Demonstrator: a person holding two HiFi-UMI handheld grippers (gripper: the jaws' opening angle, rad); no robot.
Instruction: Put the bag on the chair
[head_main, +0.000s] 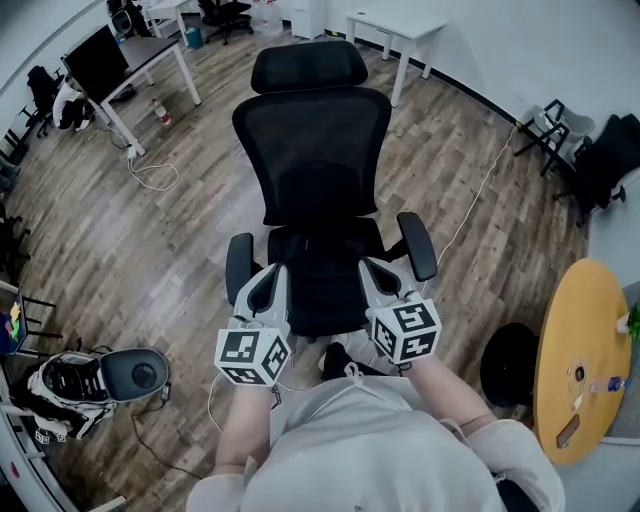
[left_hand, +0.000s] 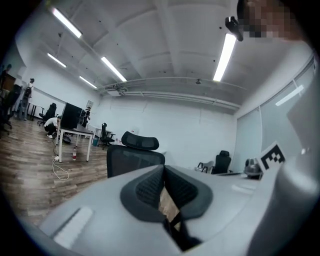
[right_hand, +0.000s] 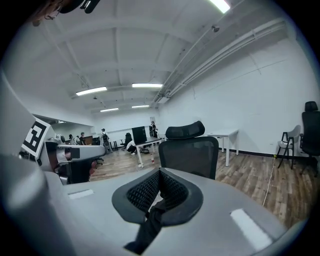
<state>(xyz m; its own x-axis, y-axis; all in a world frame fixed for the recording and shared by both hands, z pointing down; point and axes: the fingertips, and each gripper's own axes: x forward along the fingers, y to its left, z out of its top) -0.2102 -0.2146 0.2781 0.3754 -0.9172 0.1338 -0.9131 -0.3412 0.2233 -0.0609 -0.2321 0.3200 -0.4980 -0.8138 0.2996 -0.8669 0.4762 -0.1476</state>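
Observation:
A black mesh office chair with a headrest stands right in front of me, its seat bare. It also shows as a chair back in the left gripper view and as a chair back in the right gripper view. The bag, black, grey and white, lies on the floor at lower left, well away from both grippers. My left gripper hovers shut by the seat's front left corner, holding nothing. My right gripper is shut and empty at the front right.
A round yellow table stands at the right with a black round object beside it. Behind the chair are a desk with a monitor and a white table. A white cable lies on the wood floor. A folding chair is at far right.

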